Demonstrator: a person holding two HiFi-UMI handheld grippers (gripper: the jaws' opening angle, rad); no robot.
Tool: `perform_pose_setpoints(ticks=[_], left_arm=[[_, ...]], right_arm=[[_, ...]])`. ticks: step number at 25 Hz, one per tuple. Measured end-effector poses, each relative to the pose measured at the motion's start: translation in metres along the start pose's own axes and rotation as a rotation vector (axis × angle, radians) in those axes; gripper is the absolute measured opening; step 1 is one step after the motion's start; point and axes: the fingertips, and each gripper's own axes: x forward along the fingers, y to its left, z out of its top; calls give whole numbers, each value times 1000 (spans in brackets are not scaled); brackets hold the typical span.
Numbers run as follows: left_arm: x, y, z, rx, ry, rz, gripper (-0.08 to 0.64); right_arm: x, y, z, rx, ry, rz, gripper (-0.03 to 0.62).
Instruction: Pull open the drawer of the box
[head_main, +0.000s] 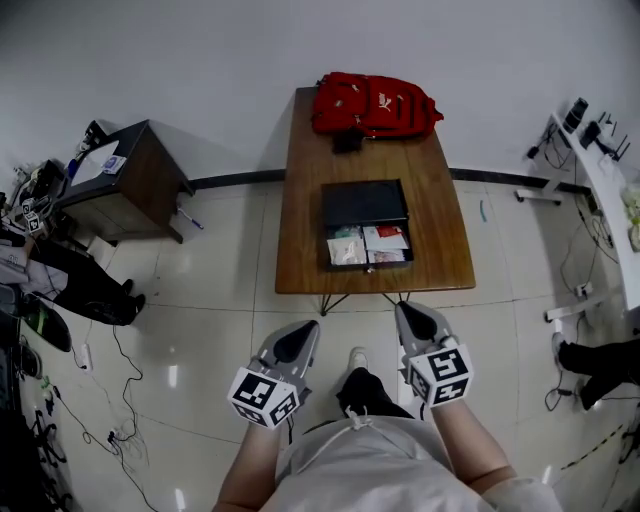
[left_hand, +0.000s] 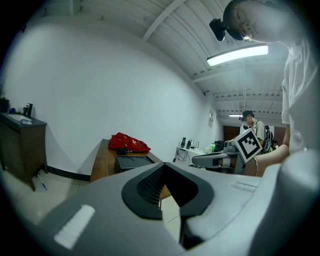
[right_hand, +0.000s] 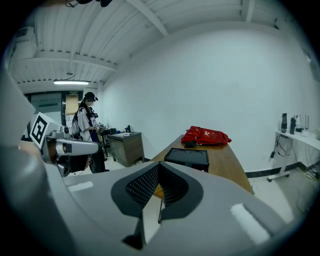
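A black box (head_main: 364, 204) lies on the wooden table (head_main: 300, 200), and its drawer (head_main: 367, 246) stands pulled out toward me with several packets inside. Both grippers hang over the floor in front of the table's near edge, well short of the box. My left gripper (head_main: 297, 340) is shut with nothing in it. My right gripper (head_main: 418, 320) is shut and empty too. The left gripper view looks past its jaws (left_hand: 164, 187) to the box (left_hand: 132, 161). In the right gripper view, the box (right_hand: 189, 157) shows beyond the closed jaws (right_hand: 157, 187).
A red backpack (head_main: 375, 103) lies at the table's far end. A dark cabinet (head_main: 130, 180) stands left, a white desk (head_main: 610, 180) right. Cables (head_main: 120, 400) trail on the floor at left. Another person (right_hand: 89, 125) stands by the cabinet.
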Motion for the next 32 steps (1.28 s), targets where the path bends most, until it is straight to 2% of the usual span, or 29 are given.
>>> perform_pose_setpoints(ticks=[6, 13, 22, 32], left_arm=[[-60, -46, -24, 5, -12, -16, 5], [-111, -88, -33, 7, -38, -32, 6], [-110, -131, -27, 16, -70, -46, 6], [-96, -168, -21, -2, -85, -25, 6]], right_arm=[[-60, 42, -28, 24, -10, -20, 5], [-117, 92, -45, -21, -7, -7, 5], [-165, 92, -46, -57, -31, 7, 5], [-192, 83, -45, -85, -19, 73, 3]])
